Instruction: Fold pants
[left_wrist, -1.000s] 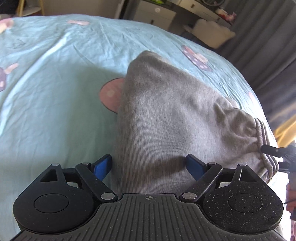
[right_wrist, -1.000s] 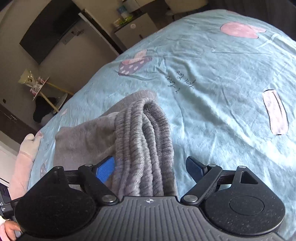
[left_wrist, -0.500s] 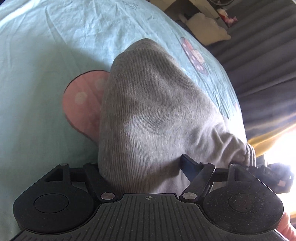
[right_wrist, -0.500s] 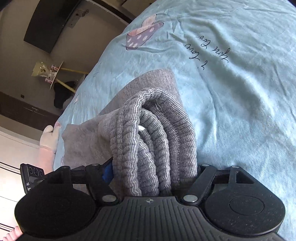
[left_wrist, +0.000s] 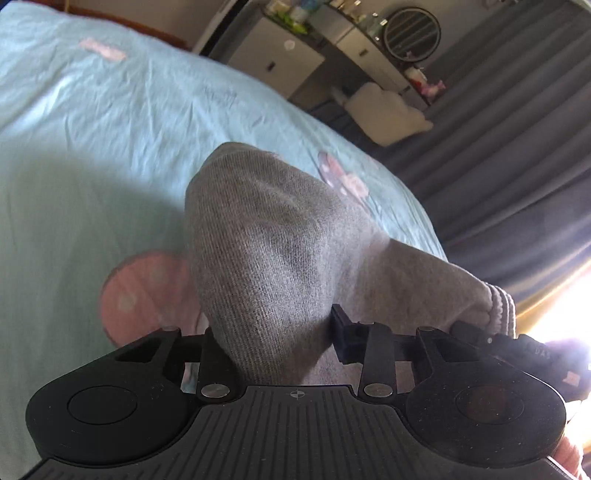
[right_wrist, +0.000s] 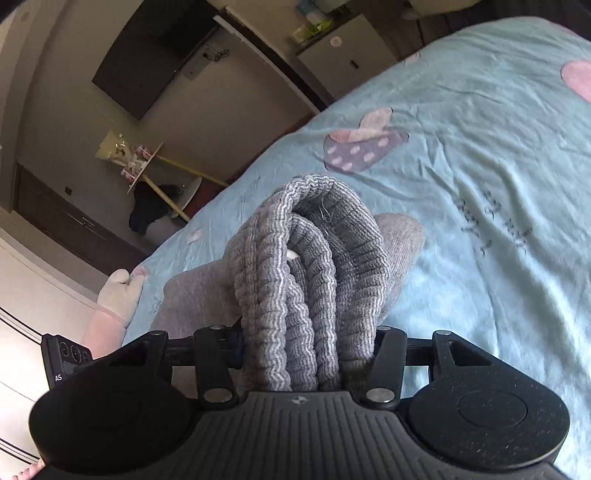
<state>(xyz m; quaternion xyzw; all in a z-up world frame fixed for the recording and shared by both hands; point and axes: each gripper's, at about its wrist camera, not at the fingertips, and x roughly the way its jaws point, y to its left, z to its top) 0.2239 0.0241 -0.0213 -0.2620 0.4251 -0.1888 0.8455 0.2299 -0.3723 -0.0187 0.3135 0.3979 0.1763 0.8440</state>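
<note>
both grippers closing in now: the left gripper (left_wrist: 271, 343) has gone from wide open to about half, its fingers pinching a fold of the grey pants (left_wrist: 280, 251). the right gripper (right_wrist: 308, 350) narrows too, fingers squeezing the bunched ribbed waistband (right_wrist: 306, 266). the pants, flat on the bed (left_wrist: 92, 147) a second ago, now rise off it at this end. looks like the grab for the next fold.
</note>
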